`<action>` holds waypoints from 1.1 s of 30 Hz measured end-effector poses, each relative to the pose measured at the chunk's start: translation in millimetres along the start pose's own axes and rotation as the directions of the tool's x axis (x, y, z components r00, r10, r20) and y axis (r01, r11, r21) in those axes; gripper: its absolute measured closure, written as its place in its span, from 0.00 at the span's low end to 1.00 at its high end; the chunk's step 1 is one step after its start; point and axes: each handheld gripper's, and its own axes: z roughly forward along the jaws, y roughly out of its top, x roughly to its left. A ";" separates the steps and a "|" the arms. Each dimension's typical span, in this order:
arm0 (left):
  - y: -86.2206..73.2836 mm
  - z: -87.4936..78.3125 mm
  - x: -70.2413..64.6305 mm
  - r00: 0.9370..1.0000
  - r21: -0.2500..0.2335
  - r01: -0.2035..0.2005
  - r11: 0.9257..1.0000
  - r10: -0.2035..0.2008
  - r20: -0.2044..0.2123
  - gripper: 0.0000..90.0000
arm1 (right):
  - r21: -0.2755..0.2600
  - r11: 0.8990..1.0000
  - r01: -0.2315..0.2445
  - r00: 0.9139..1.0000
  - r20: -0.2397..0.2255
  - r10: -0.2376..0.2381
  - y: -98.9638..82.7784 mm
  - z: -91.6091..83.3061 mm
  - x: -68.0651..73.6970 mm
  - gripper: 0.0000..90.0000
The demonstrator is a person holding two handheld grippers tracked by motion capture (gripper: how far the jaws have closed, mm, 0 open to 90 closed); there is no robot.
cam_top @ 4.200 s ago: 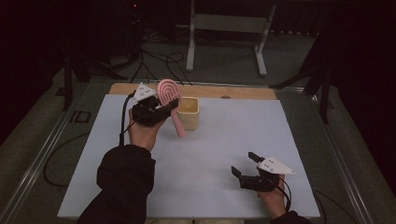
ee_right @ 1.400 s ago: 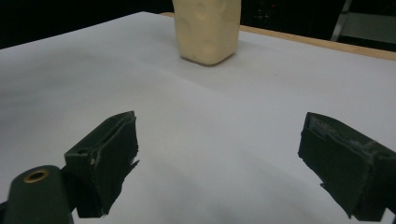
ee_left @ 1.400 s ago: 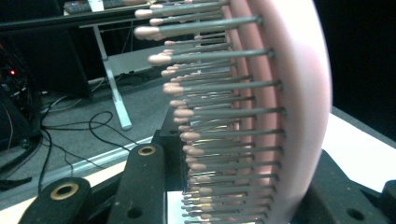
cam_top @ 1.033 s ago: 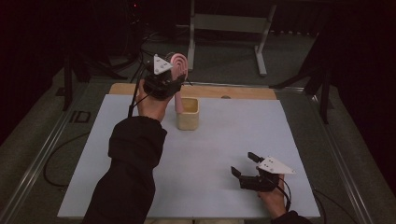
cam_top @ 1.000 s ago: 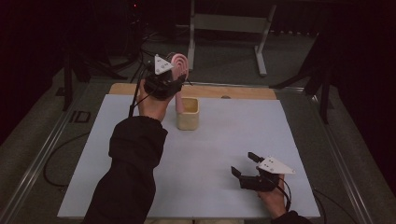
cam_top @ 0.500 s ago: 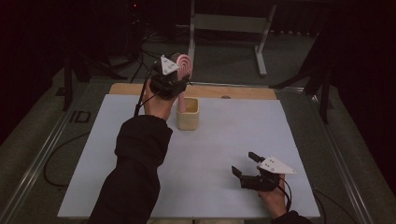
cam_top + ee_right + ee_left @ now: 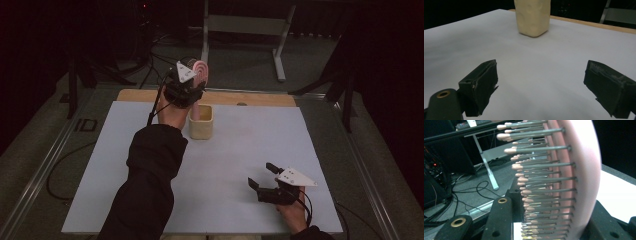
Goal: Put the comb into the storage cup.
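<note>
Pink and round-headed, the hairbrush [image 7: 200, 70] stands upright above the far side of the table, its head raised over the cream cup [image 7: 201, 122] and its handle reaching down into the cup's open top. In the left gripper view the brush head [image 7: 579, 177] runs up the frame edge-on, with rows of grey pins tipped in pink pointing off to the left, and the black jaws sit on either side of its lower part.

The left gripper [image 7: 186, 90] is clamped on the brush, just below the head, with the person's left hand [image 7: 174, 112] and dark sleeve [image 7: 150, 185] stretched forward from the bottom of the high view.

The cup stands on the white table sheet [image 7: 125, 165], near its far edge and a little left of the middle, just in front of the bare wooden strip [image 7: 250, 98] at the back. From the right gripper view the cup [image 7: 532, 16] shows as a pale, dimpled block ahead on the sheet.

The right gripper [image 7: 267, 181] rests low at the near right of the sheet, well apart from the cup, its jaws spread wide with nothing between them.
</note>
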 end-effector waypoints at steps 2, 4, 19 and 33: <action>-0.1 0.3 -0.5 1.000 -0.002 0.001 1.000 -0.001 0.000 0.70 | -0.002 1.000 -0.001 1.000 -0.001 0.001 0.1 0.0 0.1 0.13; -0.1 0.6 -0.9 1.000 -0.004 0.001 1.000 -0.001 -0.002 0.70 | -0.001 1.000 -0.002 1.000 -0.001 0.002 0.2 0.0 0.4 0.13; -7.4 12.1 -6.5 1.000 0.034 -0.028 0.999 0.028 -0.011 0.70 | -0.003 1.000 -0.002 1.000 -0.006 0.002 0.0 -0.1 0.0 0.13; -14.6 22.0 -11.4 0.999 0.077 -0.042 0.996 0.042 -0.001 0.70 | 0.000 1.000 -0.003 1.000 -0.006 0.003 0.0 0.3 0.2 0.13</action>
